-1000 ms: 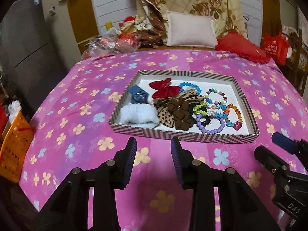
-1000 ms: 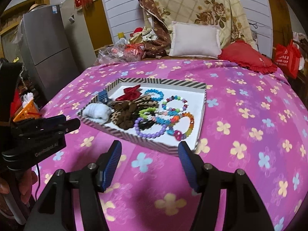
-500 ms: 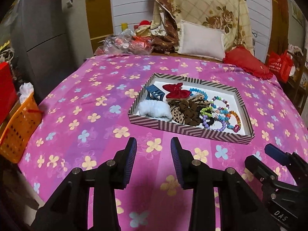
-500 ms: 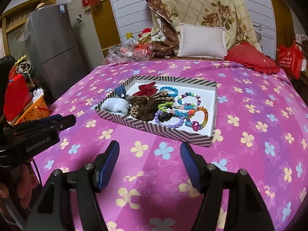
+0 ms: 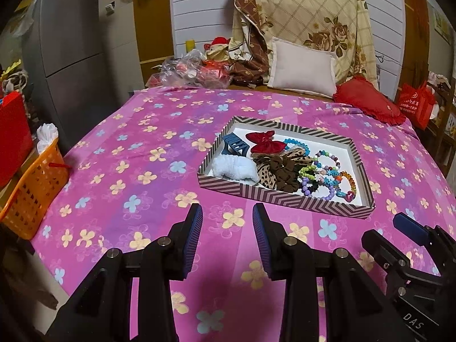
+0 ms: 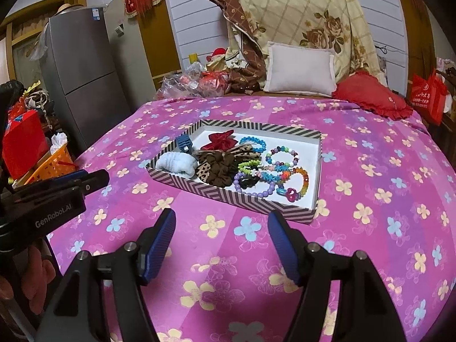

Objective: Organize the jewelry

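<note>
The left gripper (image 5: 227, 219) hangs over the bed's near edge with its blue pads apart and nothing between them. The right gripper (image 6: 221, 226) is next to it, pads apart too and wider, also empty.

The striped box (image 5: 280, 199) sits on the pink flowered bed cover (image 5: 128, 171), about in the middle of the bed. It lies ahead of both grippers and well apart from them. From the left gripper it is ahead and off to the right. From the right gripper it is almost straight ahead, so I think the right one has the easier reach. The box's long side runs across, left to right, tilted a little.

Inside the box, going left to right: a fluffy white scrunchie (image 5: 235, 168) in the near left corner, a blue claw clip (image 5: 234, 146) behind it, a red bow (image 5: 263, 144), a brown scrunchie (image 5: 283, 172) on top of a leopard print one, and a heap of bead bracelets (image 5: 327, 176) on the right side. The purple bead bracelet (image 6: 253, 188) lies closest to the near wall. Things are piled and touching, so picking just one could drag another along
</note>
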A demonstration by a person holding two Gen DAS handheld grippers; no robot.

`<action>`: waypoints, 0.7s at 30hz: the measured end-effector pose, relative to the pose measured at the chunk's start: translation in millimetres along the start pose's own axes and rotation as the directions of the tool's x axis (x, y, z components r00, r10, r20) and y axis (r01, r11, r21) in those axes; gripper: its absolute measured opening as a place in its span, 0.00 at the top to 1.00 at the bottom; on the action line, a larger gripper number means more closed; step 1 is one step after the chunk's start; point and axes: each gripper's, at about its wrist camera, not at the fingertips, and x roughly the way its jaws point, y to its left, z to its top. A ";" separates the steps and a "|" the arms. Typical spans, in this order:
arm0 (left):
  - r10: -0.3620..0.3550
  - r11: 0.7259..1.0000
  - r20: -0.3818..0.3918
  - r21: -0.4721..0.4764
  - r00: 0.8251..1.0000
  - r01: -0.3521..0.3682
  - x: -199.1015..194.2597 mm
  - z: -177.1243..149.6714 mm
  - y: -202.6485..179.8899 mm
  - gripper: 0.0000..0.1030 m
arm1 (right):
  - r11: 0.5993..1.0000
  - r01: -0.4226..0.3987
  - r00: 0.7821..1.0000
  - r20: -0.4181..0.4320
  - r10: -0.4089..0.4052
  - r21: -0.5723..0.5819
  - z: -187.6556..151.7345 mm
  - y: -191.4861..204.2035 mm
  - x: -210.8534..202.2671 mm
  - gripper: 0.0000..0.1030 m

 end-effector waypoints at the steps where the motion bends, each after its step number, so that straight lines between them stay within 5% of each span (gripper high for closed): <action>1: 0.000 1.000 0.000 0.000 1.000 0.000 0.1 -0.1 -0.1 0.68 | 1.000 0.001 1.000 -0.001 -0.001 -0.003 0.2 0.7 0.4 0.32; 21: 0.015 1.000 0.017 0.027 1.000 -0.016 -1.1 -0.1 -4.2 0.68 | 1.000 0.001 1.000 -0.013 -0.001 -0.011 1.3 4.6 5.9 0.31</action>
